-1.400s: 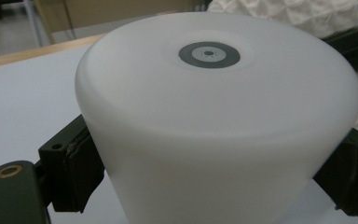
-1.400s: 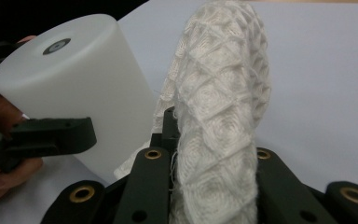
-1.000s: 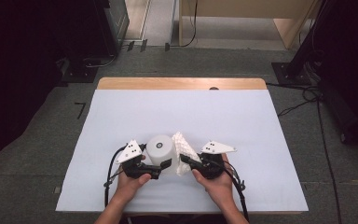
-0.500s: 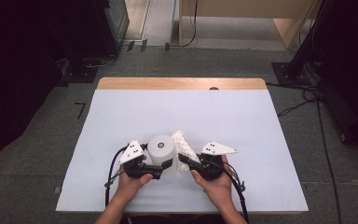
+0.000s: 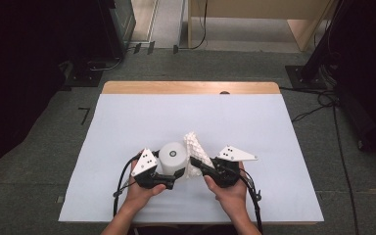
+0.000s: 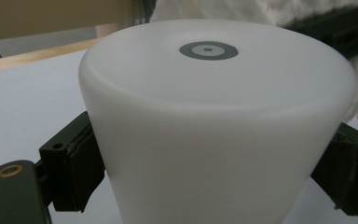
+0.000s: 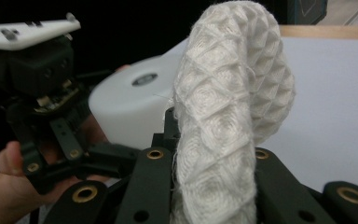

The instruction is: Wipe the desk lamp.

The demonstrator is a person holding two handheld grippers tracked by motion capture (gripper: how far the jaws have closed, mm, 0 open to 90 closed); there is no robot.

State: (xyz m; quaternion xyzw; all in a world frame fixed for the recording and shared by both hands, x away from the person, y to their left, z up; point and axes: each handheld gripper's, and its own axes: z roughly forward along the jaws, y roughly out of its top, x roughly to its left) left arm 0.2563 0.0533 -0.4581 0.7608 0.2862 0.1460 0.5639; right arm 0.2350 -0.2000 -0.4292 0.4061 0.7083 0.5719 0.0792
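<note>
White cylinder first: from the high view it stands upright on the near middle of the bench, which is covered by a pale sheet with a wooden edge along the far side. Your left gripper grasps it low on its near side, your left hand behind the tool. Just to the right, a white quilted cloth rises in a folded peak, touching or almost touching the cylinder. Your right gripper is clenched on the cloth's lower end, with your right hand wrapped around the body. Each tool carries a grey three-cornered plate on top, and cables trail back toward you.

From the left gripper view, the cylinder sits squarely between your two black jaws, one pressed to each flank. Its flat top carries a small grey ring mark. The cloth shows fuzzy along the upper edge, behind the cylinder.

From the right gripper view, the cloth stands up between your jaws, which pinch it at the base; its diamond weave curls over at the top. Behind it to the left, you see the cylinder held by the left gripper, with your fingers on that tool.
</note>
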